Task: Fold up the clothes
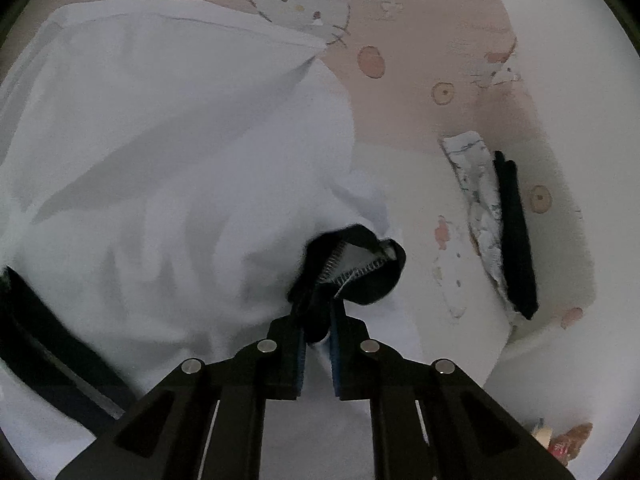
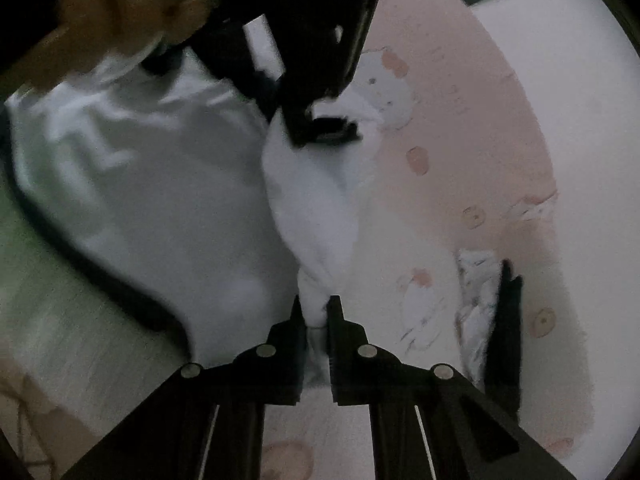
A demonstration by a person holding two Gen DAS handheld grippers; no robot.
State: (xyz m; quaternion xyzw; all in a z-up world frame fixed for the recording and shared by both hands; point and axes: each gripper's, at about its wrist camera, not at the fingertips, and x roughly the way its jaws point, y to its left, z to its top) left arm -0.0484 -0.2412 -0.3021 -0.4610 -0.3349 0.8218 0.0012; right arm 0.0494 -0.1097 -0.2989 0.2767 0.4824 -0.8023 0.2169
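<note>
A white garment with black trim (image 1: 152,168) lies spread over the pink cartoon-print sheet (image 1: 420,40). My left gripper (image 1: 318,312) is shut on its black collar (image 1: 360,272), where a toothed seam shows. In the right wrist view the same white garment (image 2: 132,184) stretches away to the left. My right gripper (image 2: 316,312) is shut on a bunched white fold (image 2: 316,220) of it. The left gripper's black body (image 2: 320,60) hangs over the far end of that fold, with a hand (image 2: 120,12) behind it.
A folded stack of a patterned white cloth (image 1: 476,208) and a black cloth (image 1: 516,232) lies to the right on the sheet; it also shows as the stack (image 2: 492,320) at right in the right wrist view. A dark strap-like band (image 1: 52,352) crosses the lower left.
</note>
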